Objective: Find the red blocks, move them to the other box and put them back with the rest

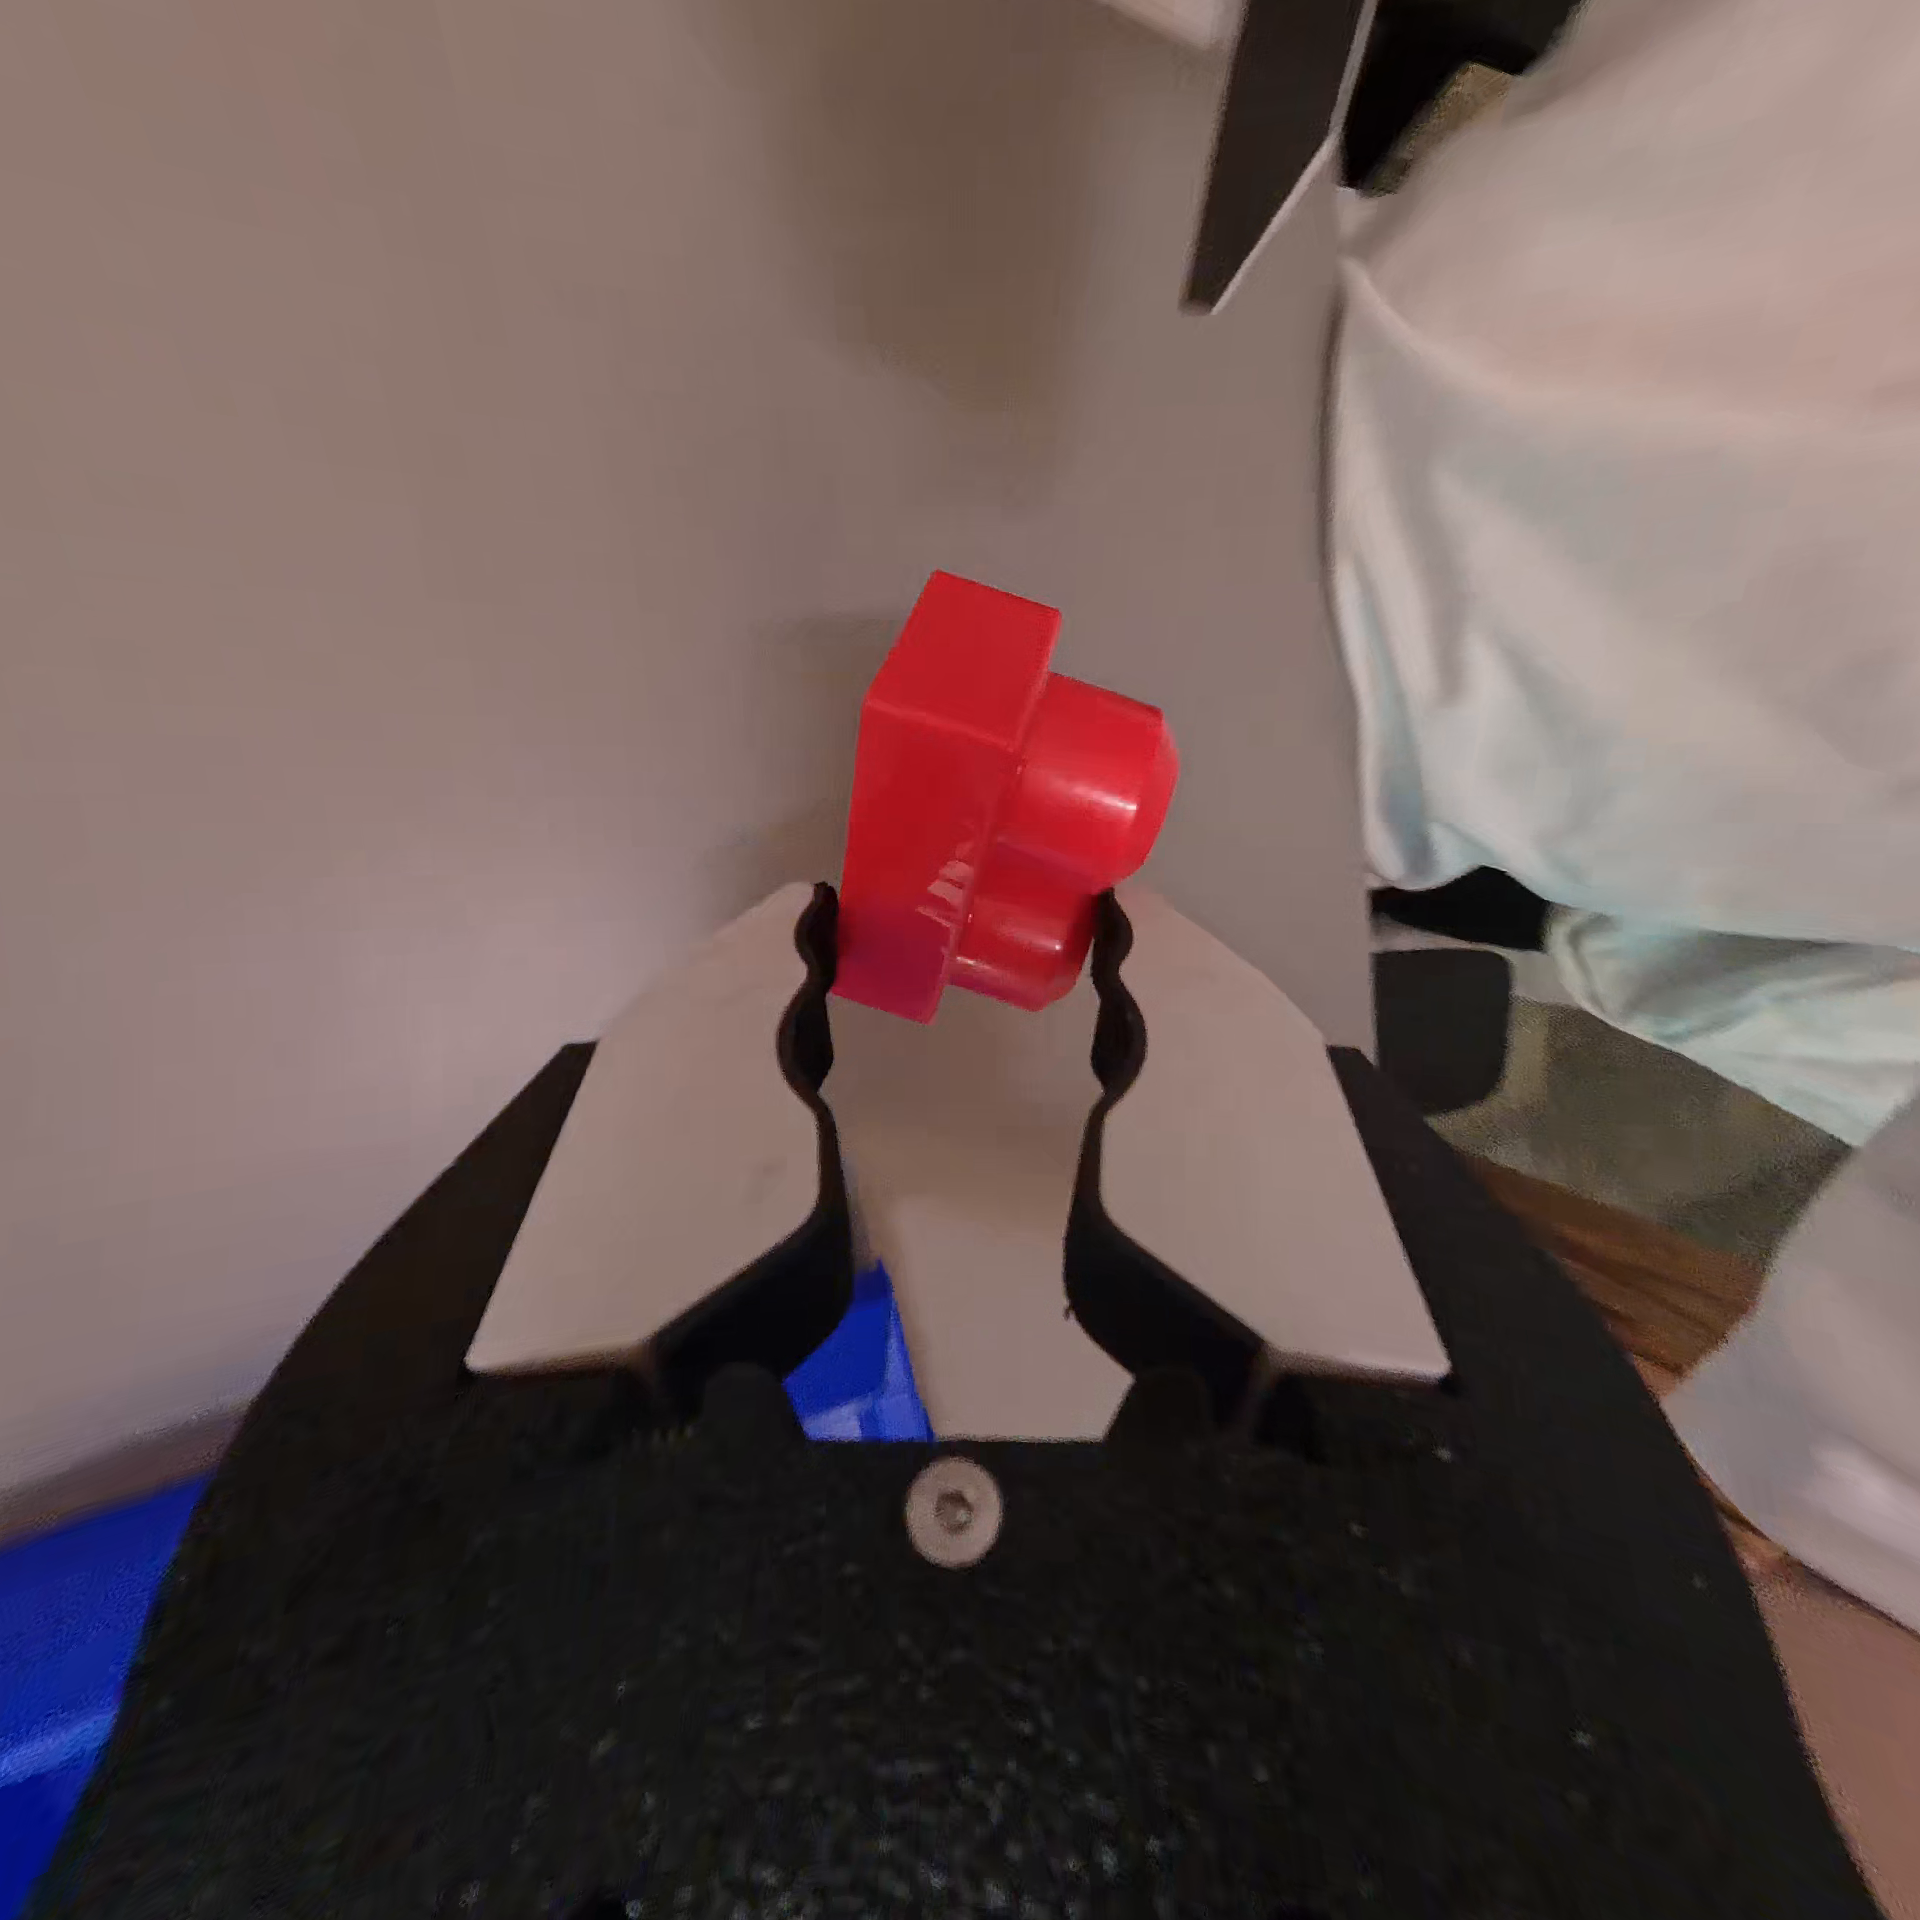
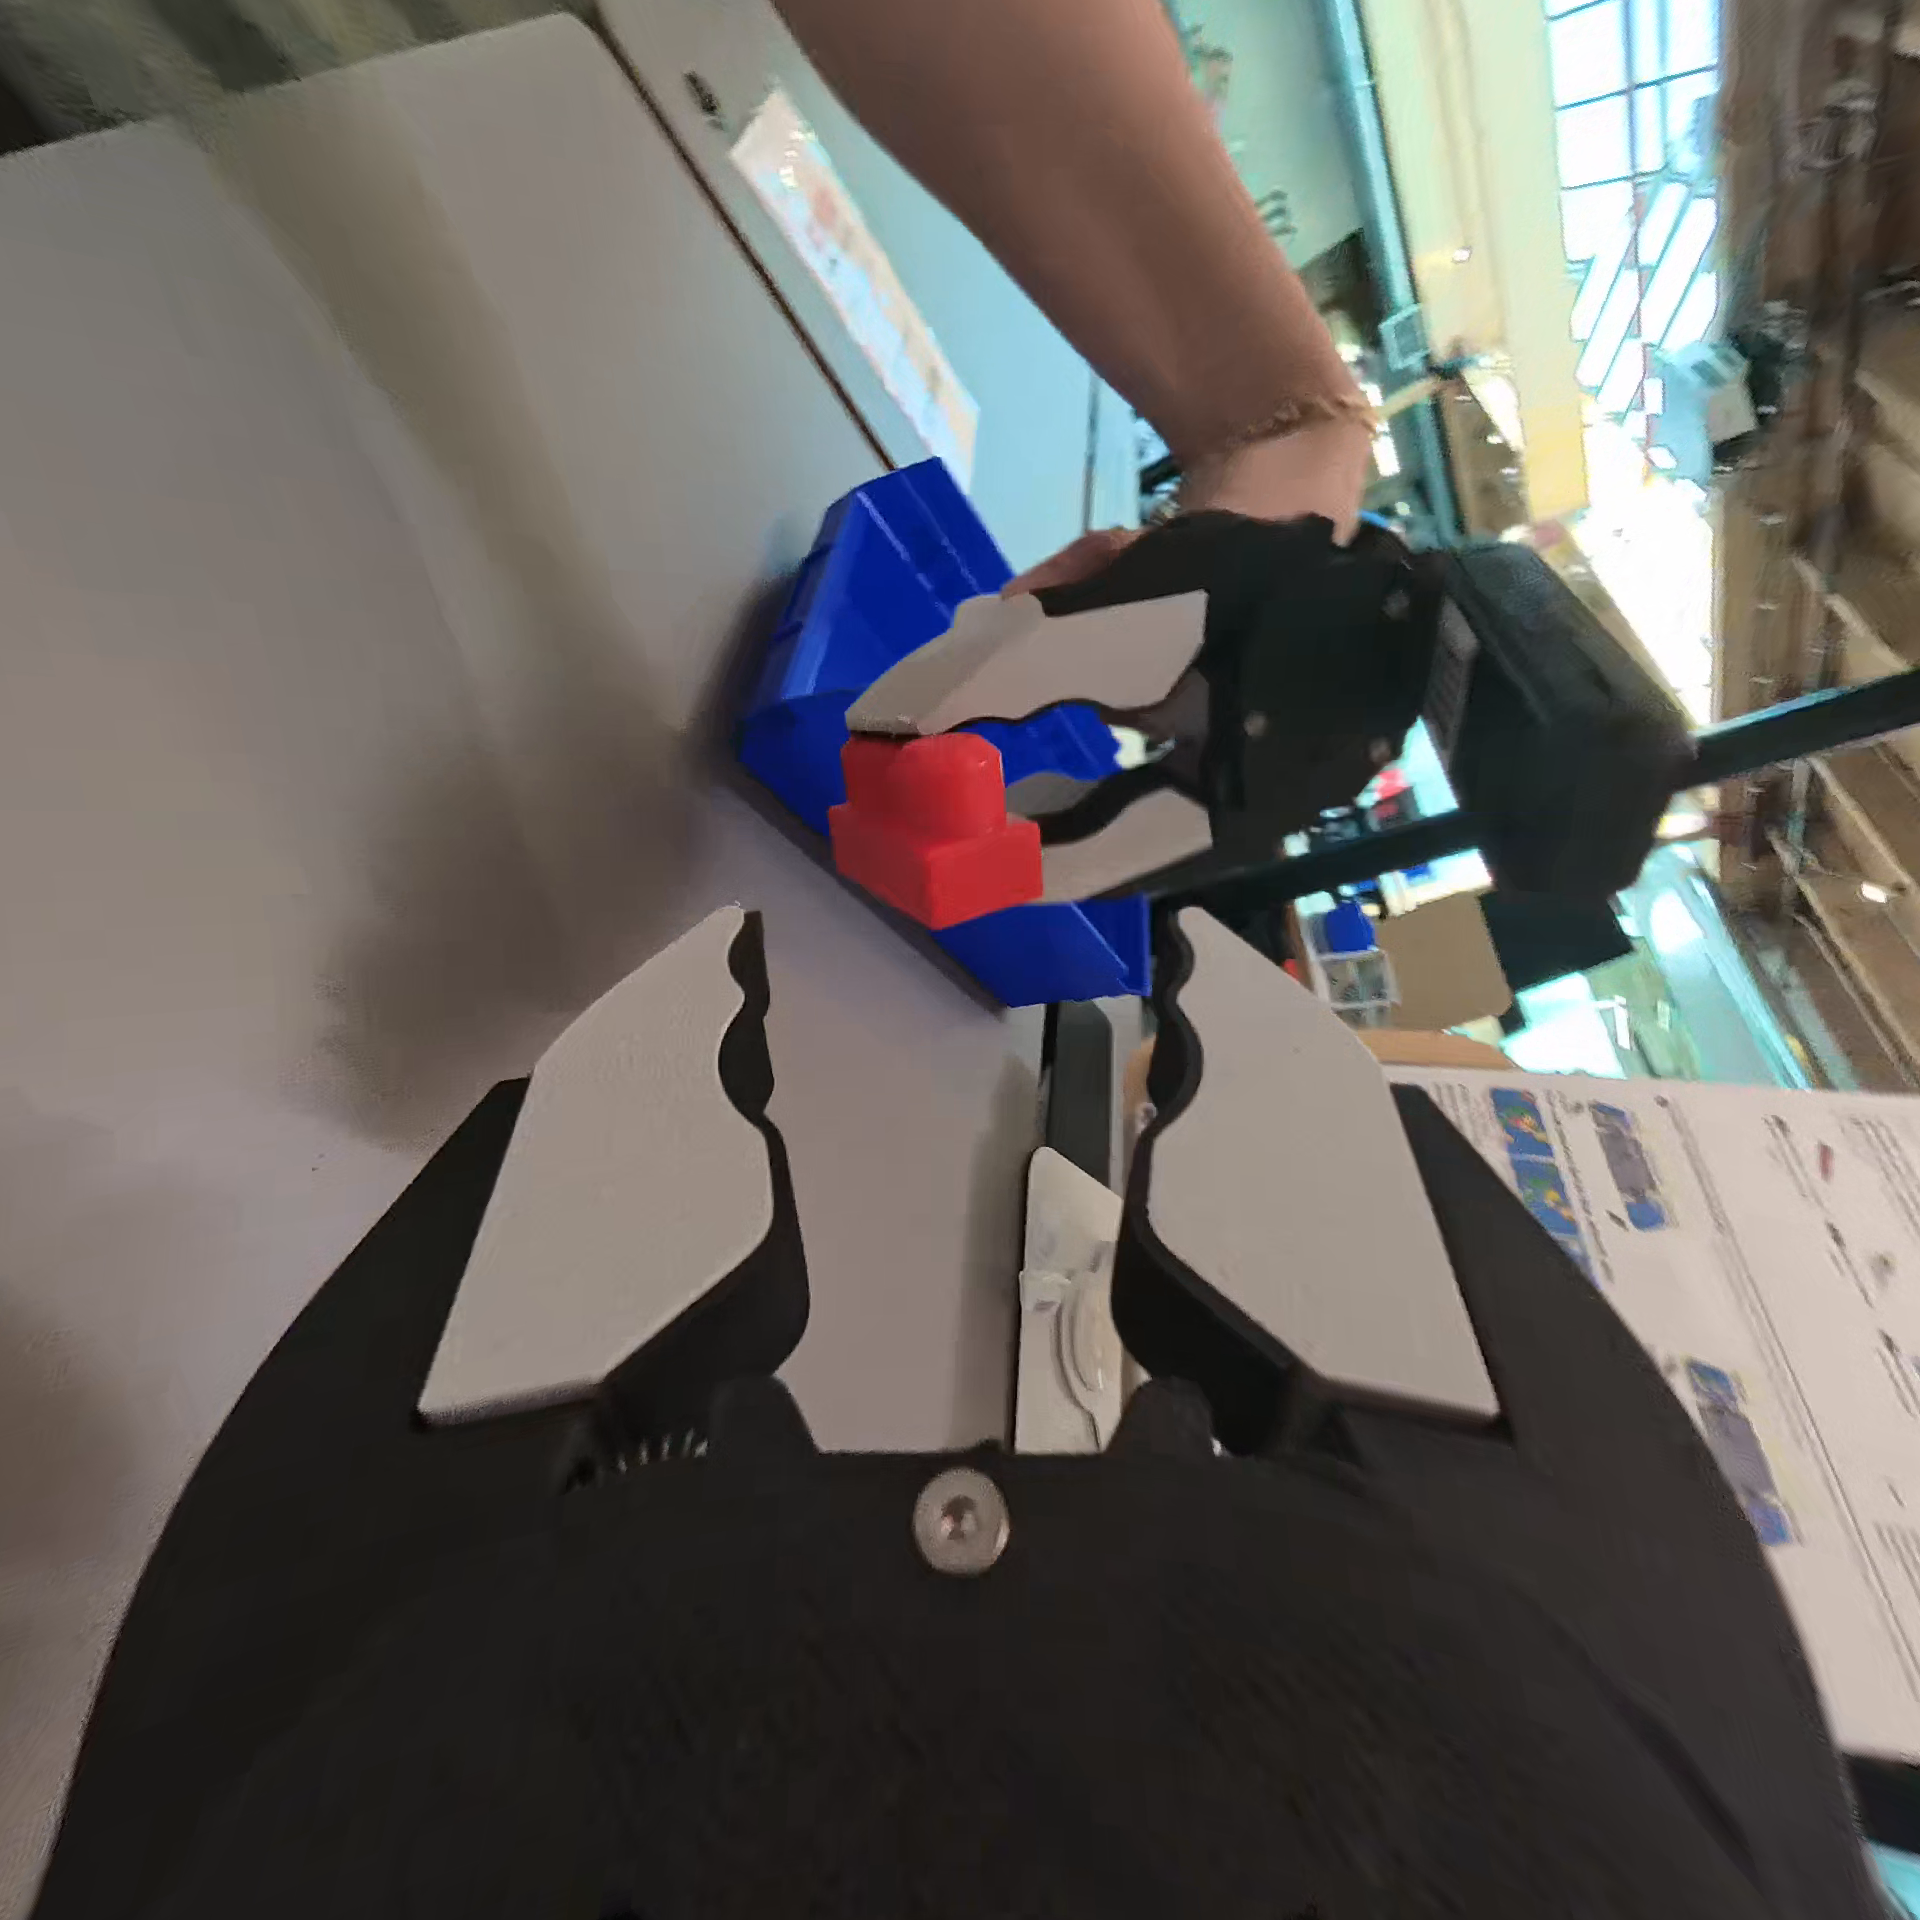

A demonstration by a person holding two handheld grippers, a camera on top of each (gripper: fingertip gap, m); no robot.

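My left gripper (image 1: 961, 951) is shut on a red block (image 1: 1003, 800), a flat base with round studs. Both pads press on its lower end, and it sticks out beyond the fingertips, in the air over the white table (image 1: 416, 520). The right wrist view shows the same gripper (image 2: 997, 790) from the side, clamped on the red block (image 2: 930, 836), with a blue box (image 2: 862, 613) just behind it. My right gripper (image 2: 961, 956) is open and empty, a little short of the block. One finger of it (image 1: 1262, 145) shows at the top of the left wrist view.
A blue box (image 1: 62, 1621) lies below my left gripper at the frame's lower left. A person's arm (image 2: 1091, 229) reaches in over the white table (image 2: 312, 520). Printed sheets (image 2: 1662, 1299) lie at the right. A pale sleeve (image 1: 1662, 468) fills the right side.
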